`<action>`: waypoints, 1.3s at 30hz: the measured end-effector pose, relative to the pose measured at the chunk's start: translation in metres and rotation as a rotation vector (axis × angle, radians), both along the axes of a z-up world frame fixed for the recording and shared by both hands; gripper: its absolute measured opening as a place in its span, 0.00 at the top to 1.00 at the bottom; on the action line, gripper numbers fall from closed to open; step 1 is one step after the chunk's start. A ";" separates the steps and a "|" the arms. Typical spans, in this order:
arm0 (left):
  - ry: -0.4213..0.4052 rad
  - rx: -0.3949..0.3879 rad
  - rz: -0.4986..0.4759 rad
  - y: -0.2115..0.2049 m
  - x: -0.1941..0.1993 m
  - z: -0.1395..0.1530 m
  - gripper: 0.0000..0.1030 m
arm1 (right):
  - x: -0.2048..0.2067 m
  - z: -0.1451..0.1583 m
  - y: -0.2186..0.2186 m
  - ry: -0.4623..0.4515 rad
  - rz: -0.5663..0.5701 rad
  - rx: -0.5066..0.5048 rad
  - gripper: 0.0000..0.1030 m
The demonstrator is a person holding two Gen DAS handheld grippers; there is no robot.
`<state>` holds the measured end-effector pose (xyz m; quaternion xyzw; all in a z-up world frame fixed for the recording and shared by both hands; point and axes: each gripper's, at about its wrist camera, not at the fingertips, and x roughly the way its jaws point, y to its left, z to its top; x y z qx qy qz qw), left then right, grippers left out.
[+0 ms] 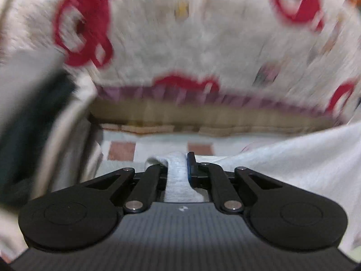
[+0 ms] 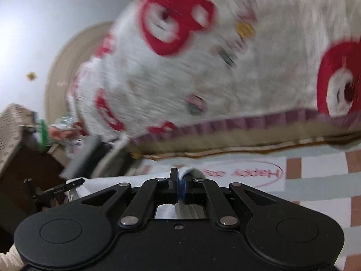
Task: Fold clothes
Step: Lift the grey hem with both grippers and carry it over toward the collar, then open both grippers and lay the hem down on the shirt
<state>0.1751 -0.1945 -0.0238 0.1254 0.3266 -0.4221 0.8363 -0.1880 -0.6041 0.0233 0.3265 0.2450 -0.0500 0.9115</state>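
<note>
A light grey garment (image 1: 293, 155) lies over the checked bed sheet (image 1: 158, 144) and runs in from the right. One folded edge of it passes between the jaws of my left gripper (image 1: 177, 161), which is shut on it. In the right wrist view my right gripper (image 2: 179, 175) is shut on another bunched edge of the same pale garment (image 2: 191, 171), which spreads to the left below the fingers. At the far left of that view a black finger-like part (image 2: 54, 189) holds a bit of white cloth. Both views are blurred by motion.
A white fleece blanket (image 1: 203, 33) with red cartoon prints and a purple and tan border hangs just behind the sheet. A dark object (image 1: 29, 122) stands at the left. In the right wrist view a woven basket (image 2: 11, 126) and dark wooden furniture (image 2: 29, 169) sit at the left, under a pale wall.
</note>
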 end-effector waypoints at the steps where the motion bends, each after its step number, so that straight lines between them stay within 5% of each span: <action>1: 0.001 0.055 -0.008 -0.024 0.013 -0.016 0.96 | 0.018 -0.018 -0.013 0.031 -0.008 0.004 0.95; 6: 0.071 0.212 -0.005 -0.100 0.060 -0.096 0.96 | 0.095 -0.109 -0.071 0.162 -0.077 0.061 0.95; 11: 0.186 0.183 0.045 -0.109 0.087 -0.129 0.96 | 0.117 -0.159 -0.094 0.198 -0.148 0.111 0.95; 21: 0.362 0.101 0.108 -0.100 0.121 -0.150 0.93 | 0.142 -0.170 -0.101 0.261 -0.121 0.044 0.96; 26: 0.359 0.119 0.065 -0.102 0.124 -0.144 0.93 | 0.160 -0.185 -0.097 0.384 -0.123 -0.014 0.96; 31: 0.475 0.117 0.038 -0.093 0.142 -0.140 0.88 | 0.154 -0.183 -0.103 0.378 -0.140 0.032 0.96; 36: 0.380 0.315 0.024 -0.111 0.136 -0.132 0.87 | 0.159 -0.178 -0.102 0.469 -0.161 -0.057 0.96; 39: 0.290 0.385 -0.026 -0.122 0.122 -0.123 0.87 | 0.168 -0.176 -0.104 0.572 -0.199 -0.134 0.80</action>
